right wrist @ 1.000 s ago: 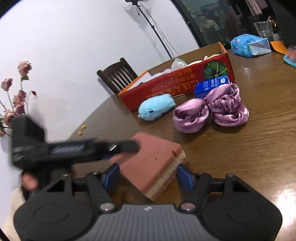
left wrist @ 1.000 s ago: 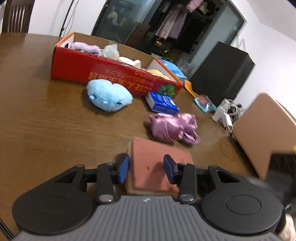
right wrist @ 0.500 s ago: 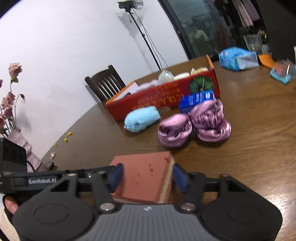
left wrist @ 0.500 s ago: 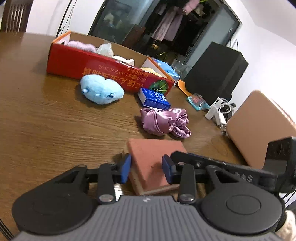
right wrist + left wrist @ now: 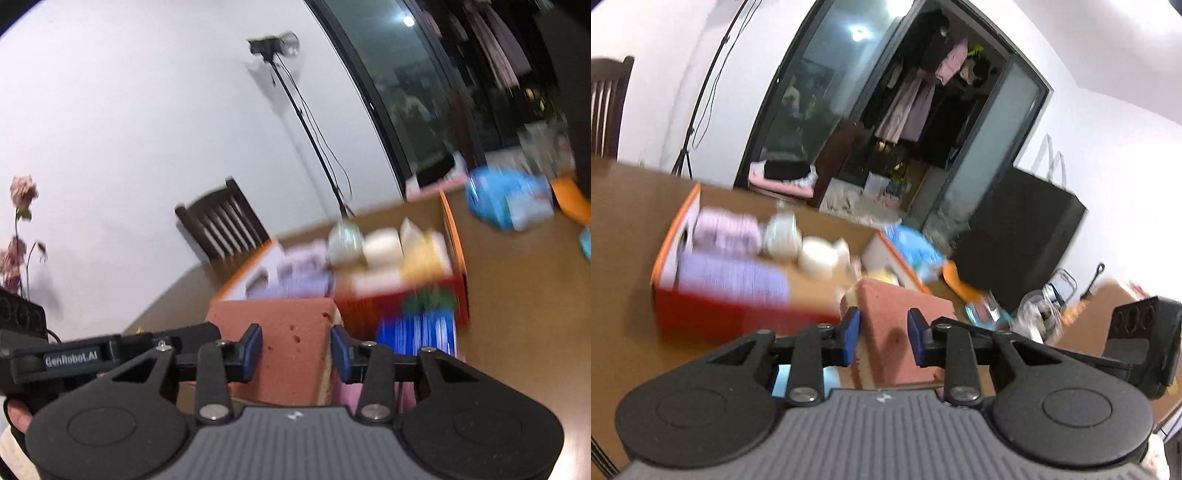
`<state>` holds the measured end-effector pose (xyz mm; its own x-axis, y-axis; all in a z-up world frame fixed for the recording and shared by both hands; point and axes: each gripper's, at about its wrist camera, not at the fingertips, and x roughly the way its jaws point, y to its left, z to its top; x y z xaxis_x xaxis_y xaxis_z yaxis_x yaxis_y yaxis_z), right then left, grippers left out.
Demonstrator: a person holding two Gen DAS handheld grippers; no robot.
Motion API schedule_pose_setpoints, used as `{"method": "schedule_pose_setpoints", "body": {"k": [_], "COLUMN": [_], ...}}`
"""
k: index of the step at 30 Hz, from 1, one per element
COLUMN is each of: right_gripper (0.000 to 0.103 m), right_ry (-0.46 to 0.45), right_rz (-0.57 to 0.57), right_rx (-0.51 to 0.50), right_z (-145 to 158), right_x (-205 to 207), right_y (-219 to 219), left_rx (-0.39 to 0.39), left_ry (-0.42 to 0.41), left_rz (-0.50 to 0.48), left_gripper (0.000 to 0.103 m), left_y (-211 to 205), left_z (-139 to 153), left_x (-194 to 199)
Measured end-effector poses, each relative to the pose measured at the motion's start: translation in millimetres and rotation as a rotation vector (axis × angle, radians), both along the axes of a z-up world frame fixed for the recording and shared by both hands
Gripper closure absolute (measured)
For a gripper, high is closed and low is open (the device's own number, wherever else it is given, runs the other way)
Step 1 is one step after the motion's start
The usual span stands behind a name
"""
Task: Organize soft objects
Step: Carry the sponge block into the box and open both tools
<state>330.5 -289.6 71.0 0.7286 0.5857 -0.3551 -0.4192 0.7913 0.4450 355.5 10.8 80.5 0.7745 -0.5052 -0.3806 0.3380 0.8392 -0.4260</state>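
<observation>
A reddish-pink sponge block [image 5: 901,332] with a tan underside is held between both grippers, lifted off the table. My left gripper [image 5: 882,334] is shut on one side of it. My right gripper [image 5: 295,350] is shut on the other side of the sponge [image 5: 291,350]. Ahead is the red cardboard box [image 5: 731,314], open on top, holding purple, white and yellow soft items; it also shows in the right wrist view [image 5: 399,295]. The view is blurred by motion.
A blue carton [image 5: 417,332] and pink satin fabric [image 5: 347,398] lie below in front of the box. A blue packet [image 5: 506,199] lies on the brown table [image 5: 517,295] beyond the box. A wooden chair [image 5: 225,225] and a black cabinet [image 5: 1019,236] stand behind.
Both grippers have lifted the sponge off the table and carried it up and forward toward the red box. The blue plush and satin fabric have dropped below the views.
</observation>
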Motion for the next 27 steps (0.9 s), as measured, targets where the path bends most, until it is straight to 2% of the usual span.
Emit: {"method": "schedule_pose_setpoints", "body": {"k": [3, 8, 10, 13, 15, 18, 21, 22, 23, 27], "right_gripper": [0.063, 0.063, 0.063, 0.063, 0.063, 0.055, 0.053, 0.047, 0.044, 0.042], "right_ry": [-0.017, 0.079, 0.147, 0.253, 0.312, 0.301, 0.313, 0.314, 0.308, 0.232], "right_rz": [0.011, 0.044, 0.032, 0.032, 0.045, 0.037, 0.049, 0.045, 0.032, 0.011], "right_rx": [-0.018, -0.054, -0.072, -0.109, -0.147, -0.222, -0.251, -0.252, -0.251, -0.241], "right_z": [18.4, 14.8, 1.0, -23.9, -38.1, -36.3, -35.6, -32.4, -29.3, 0.5], "right_x": [53.9, 149.3, 184.7, 225.1, 240.4, 239.5, 240.8, 239.3, 237.3, 215.8], "right_y": [5.3, 17.7, 23.1, 31.2, 37.3, 46.0, 49.9, 48.7, 45.5, 23.4], "left_rx": [-0.001, -0.029, 0.009, 0.131, 0.168, 0.195, 0.172, 0.172, 0.176, 0.228], "left_ry": [0.014, 0.163, 0.235, 0.290, 0.309, 0.306, 0.339, 0.329, 0.300, 0.189], "left_rz": [0.025, 0.054, 0.071, 0.075, 0.082, 0.069, 0.081, 0.079, 0.072, 0.068], "left_gripper": [0.075, 0.075, 0.075, 0.075, 0.074, 0.074, 0.062, 0.062, 0.061, 0.057], "left_y": [1.3, 9.0, 4.3, -8.8, -17.2, -22.0, -17.0, -14.8, -12.6, -4.2], "left_z": [6.5, -19.5, -36.2, -54.1, -62.4, -62.4, -59.8, -55.0, -47.4, -9.7], "left_x": [56.4, 145.7, 175.7, 200.4, 206.5, 207.3, 209.1, 204.2, 195.8, 155.4]}}
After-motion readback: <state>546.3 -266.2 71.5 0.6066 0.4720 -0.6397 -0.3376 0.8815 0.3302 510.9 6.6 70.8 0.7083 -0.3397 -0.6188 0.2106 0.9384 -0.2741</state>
